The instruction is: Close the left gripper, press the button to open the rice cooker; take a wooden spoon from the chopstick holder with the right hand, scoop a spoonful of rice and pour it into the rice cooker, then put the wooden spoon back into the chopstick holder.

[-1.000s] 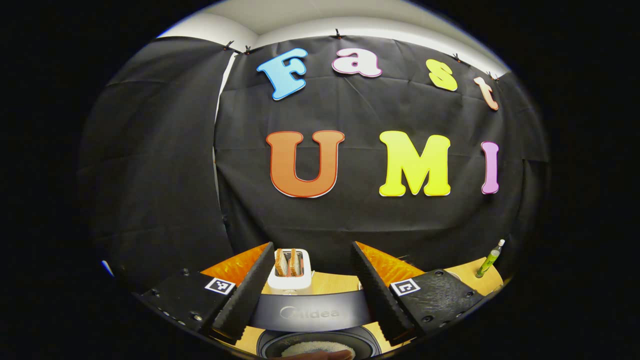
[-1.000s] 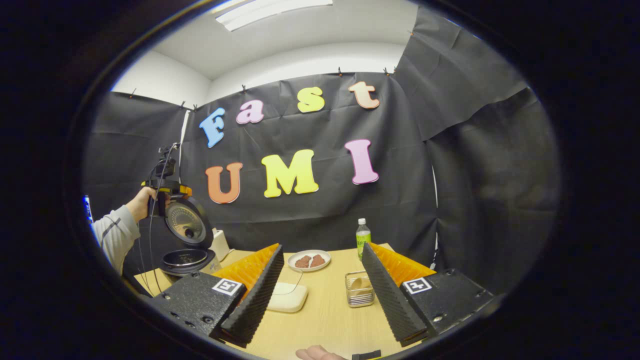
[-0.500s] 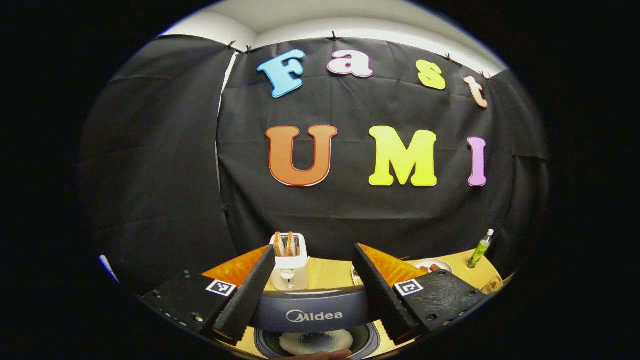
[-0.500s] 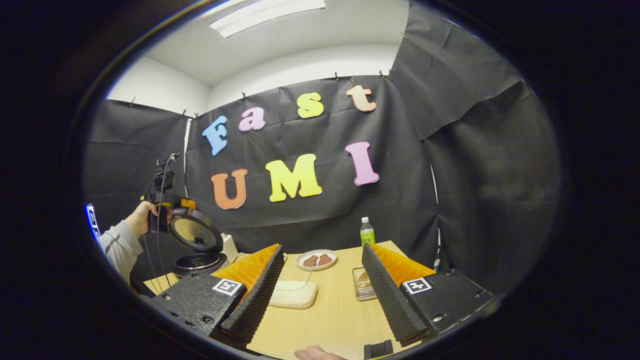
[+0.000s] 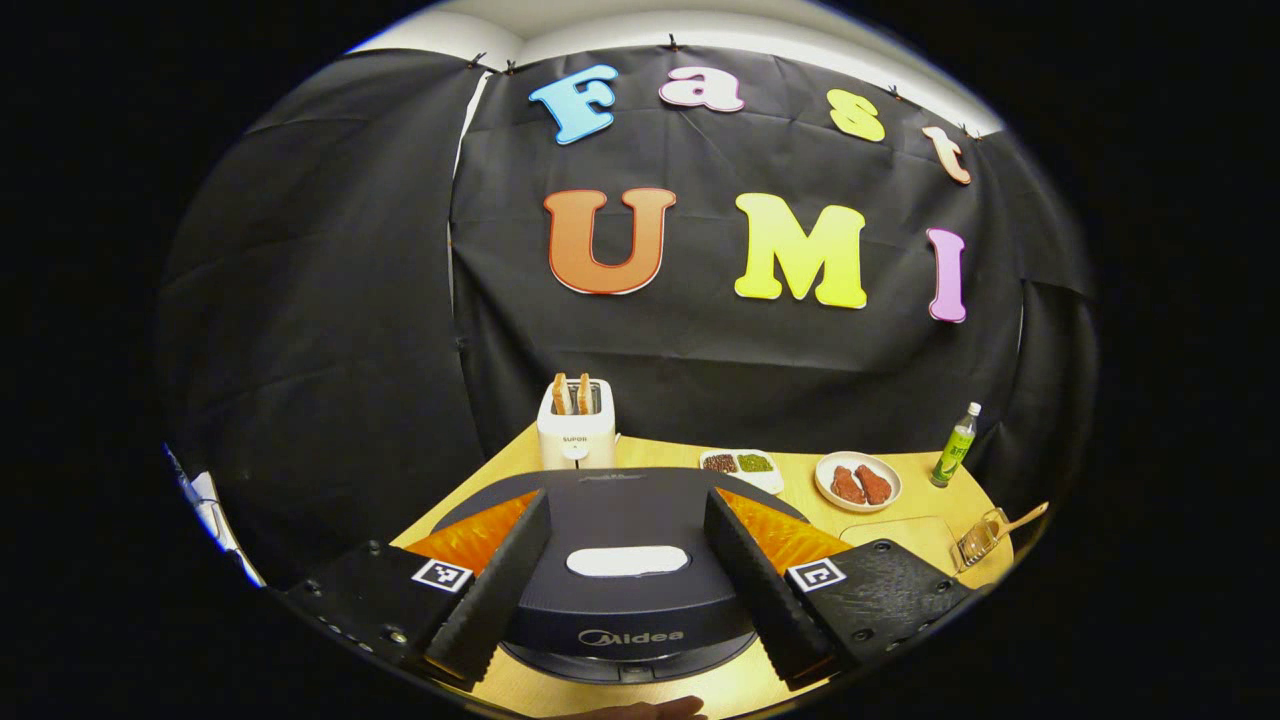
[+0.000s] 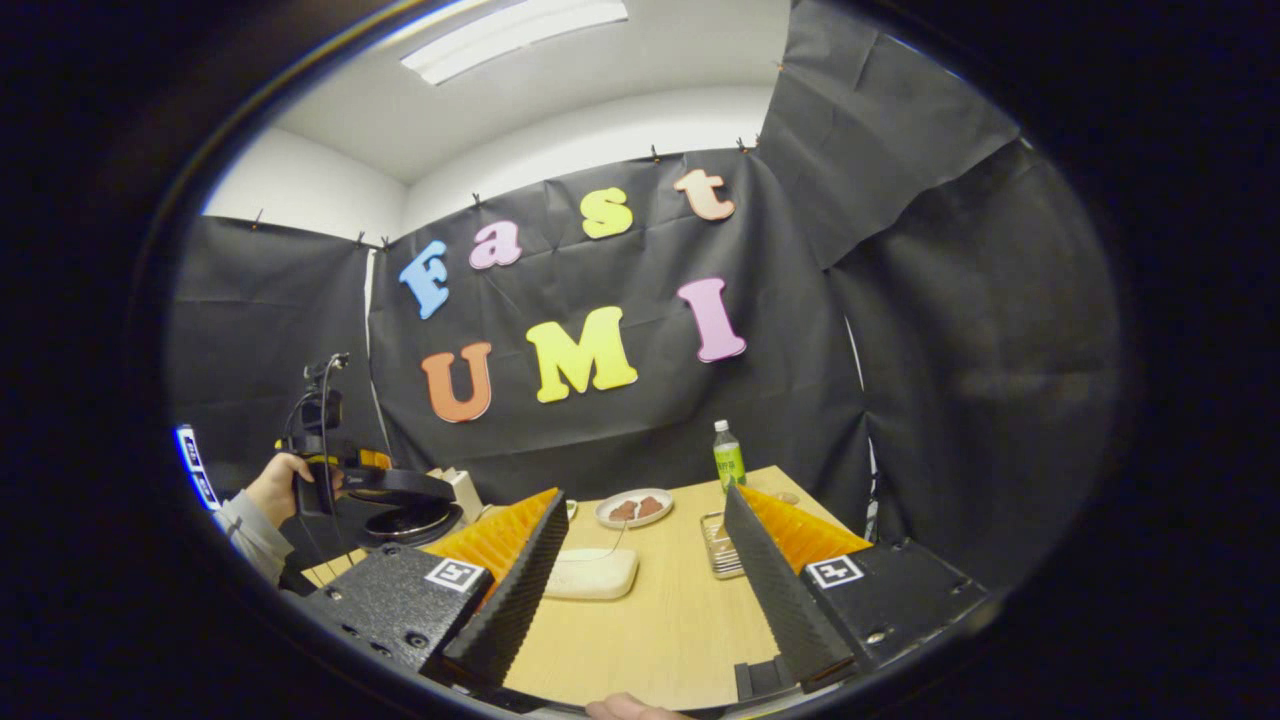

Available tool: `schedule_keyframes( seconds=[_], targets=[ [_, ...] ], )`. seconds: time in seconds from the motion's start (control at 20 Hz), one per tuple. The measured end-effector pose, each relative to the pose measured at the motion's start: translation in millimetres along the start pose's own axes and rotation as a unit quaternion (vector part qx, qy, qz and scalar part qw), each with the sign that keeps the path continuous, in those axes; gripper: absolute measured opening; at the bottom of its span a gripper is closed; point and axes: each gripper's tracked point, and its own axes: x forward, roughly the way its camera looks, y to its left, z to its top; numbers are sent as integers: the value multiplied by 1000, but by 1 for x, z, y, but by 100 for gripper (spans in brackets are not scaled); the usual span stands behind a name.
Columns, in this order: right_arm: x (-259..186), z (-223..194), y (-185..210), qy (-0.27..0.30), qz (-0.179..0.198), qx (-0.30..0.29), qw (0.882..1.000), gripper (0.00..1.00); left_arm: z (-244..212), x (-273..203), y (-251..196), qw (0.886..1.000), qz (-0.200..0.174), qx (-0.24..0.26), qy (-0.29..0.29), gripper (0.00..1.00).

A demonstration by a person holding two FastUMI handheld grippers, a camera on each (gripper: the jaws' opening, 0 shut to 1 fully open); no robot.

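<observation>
The dark rice cooker (image 5: 620, 620) lies right below my left gripper (image 5: 626, 497), its lid (image 5: 640, 520) down almost flat with a white oval patch (image 5: 628, 561) on top. The open fingers straddle the lid without pinching it. In the right gripper view the cooker (image 6: 405, 515) stands at the far left, lid nearly level, and a hand (image 6: 275, 485) holds the left gripper (image 6: 325, 465) over it. The clear chopstick holder (image 5: 978, 540) carries the wooden spoon (image 5: 1022, 517). My right gripper (image 6: 644, 493) hovers open above the table, with the holder (image 6: 718, 545) beside its right finger.
A white toaster (image 5: 577, 430) with bread stands behind the cooker. A dish of beans (image 5: 740, 465), a plate of meat (image 5: 858, 482) and a green bottle (image 5: 957, 445) sit along the back. A flat white container (image 6: 592, 575) lies on the wooden table (image 6: 660, 630).
The cooker lid has swung down from upright to nearly flat, and the left gripper has come down with it. The rice in the pot is now covered. The right gripper barely shifted.
</observation>
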Motion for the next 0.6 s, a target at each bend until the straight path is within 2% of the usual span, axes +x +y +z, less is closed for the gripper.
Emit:
schedule_keyframes(
  seconds=[0.1,0.4,0.6],
  targets=[
    [-5,2,4,-3,-1,-7,1000,98,-13,-4,-2,1000,-9,-1,5,99],
    [-19,8,23,-12,10,-24,1000,100,-38,-10,-2,1000,-13,3,-5,100],
    [-26,12,42,-18,30,-29,999,100,-67,-12,-3,999,-19,-17,30,100]
  ],
)
